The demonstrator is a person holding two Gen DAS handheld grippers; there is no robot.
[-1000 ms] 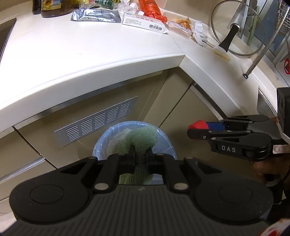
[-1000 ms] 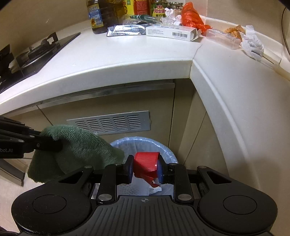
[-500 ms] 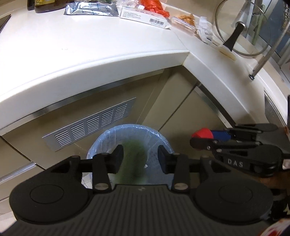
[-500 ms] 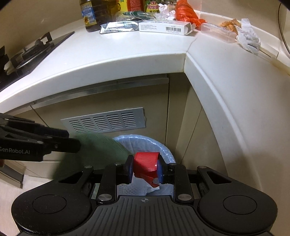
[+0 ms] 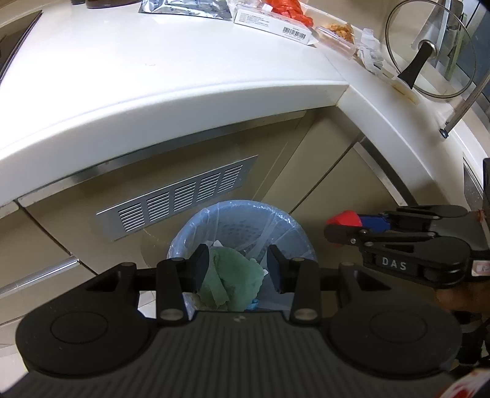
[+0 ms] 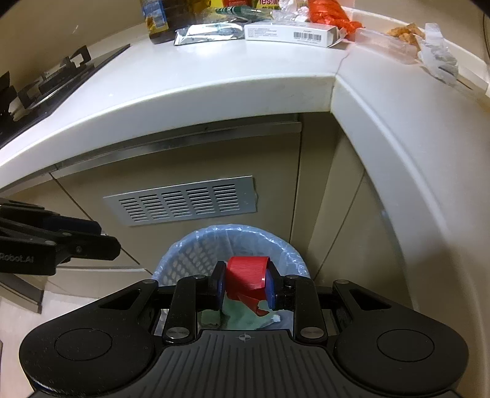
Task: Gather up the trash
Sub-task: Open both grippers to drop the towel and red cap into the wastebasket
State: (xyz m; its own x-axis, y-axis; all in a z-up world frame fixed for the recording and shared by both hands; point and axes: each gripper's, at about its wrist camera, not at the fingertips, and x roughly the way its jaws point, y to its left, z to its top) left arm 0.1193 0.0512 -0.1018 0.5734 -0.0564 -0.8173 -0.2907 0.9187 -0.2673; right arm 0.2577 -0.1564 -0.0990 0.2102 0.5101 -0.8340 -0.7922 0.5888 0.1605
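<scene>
Item 1: my left claw point(image 5: 239, 269). Jaws parted with nothing between the pads. A second earlier they pinched the green cloth; that grip had let go, and the cloth had dropped away below the fingertips.

Item 2: green cloth point(image 5: 232, 284). Soft terry-like pile, crumpled in loose folds, lying inside the bin directly beneath my left claw, on top of pale scraps. One piece of trash I judged delivered.

Item 3: bin point(image 5: 232, 214). Round perforated basket lined with a thin, wrinkled, bluish plastic bag; it stood on the floor below both claws, against the beige cabinet front.

Item 4: my right claw point(image 6: 244, 284). Clamped, as before, on the red cap, held above the bin's mouth and off to the right of my left claw.

Item 5: red cap point(image 6: 246, 277). Hard ribbed plastic, cylindrical, with a torn tamper strip hanging below it. Next to go, by my reckoning: it only needed releasing.

Item 6: counter point(image 5: 153, 76). Smooth white, rounded edge, well above and ahead of both claws. Along its far side lay a crinkled foil pouch point(image 5: 186, 7), a flat barcoded box point(image 5: 272, 21) and an orange wrapper point(image 5: 288, 9), still to collect.
</scene>
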